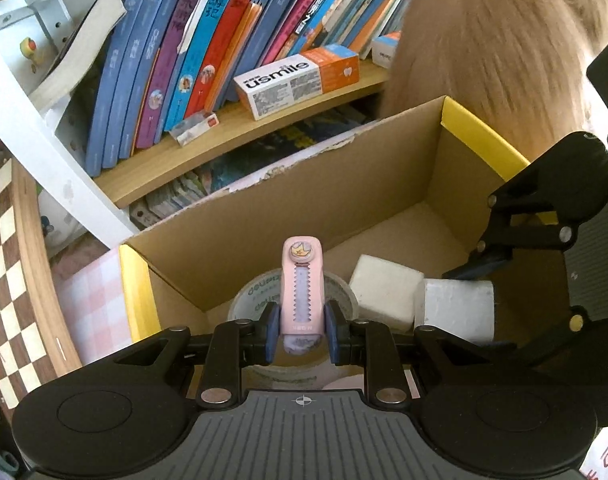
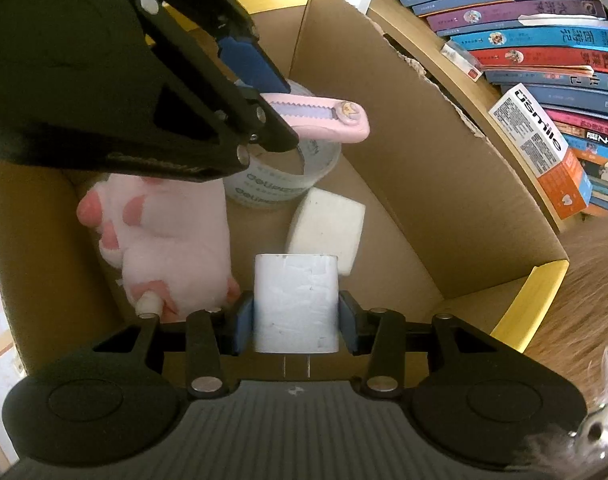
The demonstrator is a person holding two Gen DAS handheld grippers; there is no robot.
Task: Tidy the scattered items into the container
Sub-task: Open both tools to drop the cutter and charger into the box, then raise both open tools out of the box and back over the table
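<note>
My left gripper (image 1: 302,330) is shut on a pink utility knife (image 1: 303,292) and holds it over the open cardboard box (image 1: 264,216), above a roll of clear tape (image 1: 256,300). The knife also shows in the right wrist view (image 2: 324,118), as does the tape (image 2: 280,184). My right gripper (image 2: 296,320) is shut on a white foam block (image 2: 296,300) inside the box (image 2: 424,184). A second white foam block (image 2: 328,232) and a pink plush paw (image 2: 164,236) lie on the box floor. In the left wrist view both blocks (image 1: 384,290) (image 1: 458,312) sit at the right.
A wooden bookshelf (image 1: 232,136) with many books and a white and orange usmile carton (image 1: 296,80) stands behind the box. A checkered board (image 1: 4,288) is at the left. A furry tan surface (image 1: 504,40) lies beside the box at the right.
</note>
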